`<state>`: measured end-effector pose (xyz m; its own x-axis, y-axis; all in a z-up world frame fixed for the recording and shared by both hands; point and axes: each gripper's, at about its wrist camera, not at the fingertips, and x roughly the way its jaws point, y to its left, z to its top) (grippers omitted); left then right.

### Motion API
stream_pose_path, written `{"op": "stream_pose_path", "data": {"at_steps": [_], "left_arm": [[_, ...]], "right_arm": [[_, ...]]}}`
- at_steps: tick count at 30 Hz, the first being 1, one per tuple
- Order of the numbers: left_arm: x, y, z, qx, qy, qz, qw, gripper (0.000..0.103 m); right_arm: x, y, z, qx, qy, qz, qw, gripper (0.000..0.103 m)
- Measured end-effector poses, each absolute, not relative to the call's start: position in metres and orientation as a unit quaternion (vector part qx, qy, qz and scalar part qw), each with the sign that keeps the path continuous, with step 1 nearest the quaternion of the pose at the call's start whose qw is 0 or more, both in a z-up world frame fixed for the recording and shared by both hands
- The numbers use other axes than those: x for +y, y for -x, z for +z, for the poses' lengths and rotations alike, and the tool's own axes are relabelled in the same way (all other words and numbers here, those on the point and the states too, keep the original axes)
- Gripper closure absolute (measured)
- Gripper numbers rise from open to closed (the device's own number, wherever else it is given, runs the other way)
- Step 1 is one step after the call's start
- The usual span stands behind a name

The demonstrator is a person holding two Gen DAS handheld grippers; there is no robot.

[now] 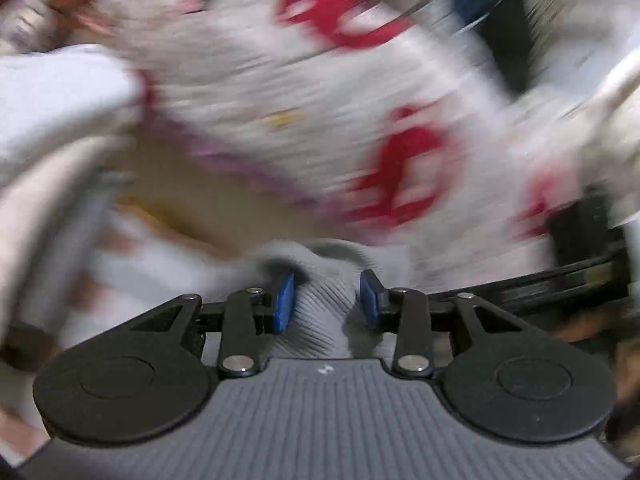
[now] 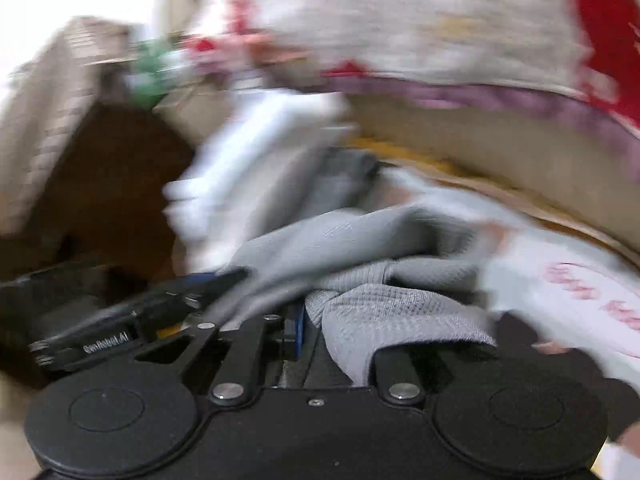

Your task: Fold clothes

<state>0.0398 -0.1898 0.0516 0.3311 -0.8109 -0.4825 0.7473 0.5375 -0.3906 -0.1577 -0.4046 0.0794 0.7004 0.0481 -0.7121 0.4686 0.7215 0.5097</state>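
A grey ribbed garment (image 1: 320,312) is bunched between the blue pads (image 1: 285,300) of my left gripper (image 1: 326,284), which is shut on it. In the right wrist view the same grey garment (image 2: 384,304) runs through my right gripper (image 2: 320,316). It drapes over and hides the right finger, and only the left blue pad (image 2: 298,332) shows, pressed against the cloth. The left gripper (image 2: 120,332) shows at the left of this view, holding the garment's other end. Both views are heavily blurred.
A white fabric with red shapes and a pink hem (image 1: 320,100) (image 2: 440,28) fills the background. Below it lies a tan board edge (image 2: 500,152). A white cloth with pink print (image 2: 580,292) lies at right, and a beige woven thing (image 2: 60,100) at left.
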Motion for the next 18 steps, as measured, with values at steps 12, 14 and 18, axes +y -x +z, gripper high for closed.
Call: {"op": "stream_pose_path", "data": {"at_steps": [12,14,18], "left_arm": [[-0.167,-0.069,-0.113,0.426,-0.004,-0.453,0.783,0.049],[-0.171,-0.06,-0.109,0.409,-0.014,-0.473,0.78,0.04],[-0.175,-0.034,-0.106,0.369,-0.047,-0.498,0.784,0.036]], "right_arm": [[-0.438,0.2,-0.062,0.399,-0.26,-0.324,0.818,0.09],[-0.434,0.211,-0.052,0.395,-0.234,-0.341,0.821,0.091],[-0.437,0.222,-0.042,0.408,-0.202,-0.361,0.814,0.093]]}}
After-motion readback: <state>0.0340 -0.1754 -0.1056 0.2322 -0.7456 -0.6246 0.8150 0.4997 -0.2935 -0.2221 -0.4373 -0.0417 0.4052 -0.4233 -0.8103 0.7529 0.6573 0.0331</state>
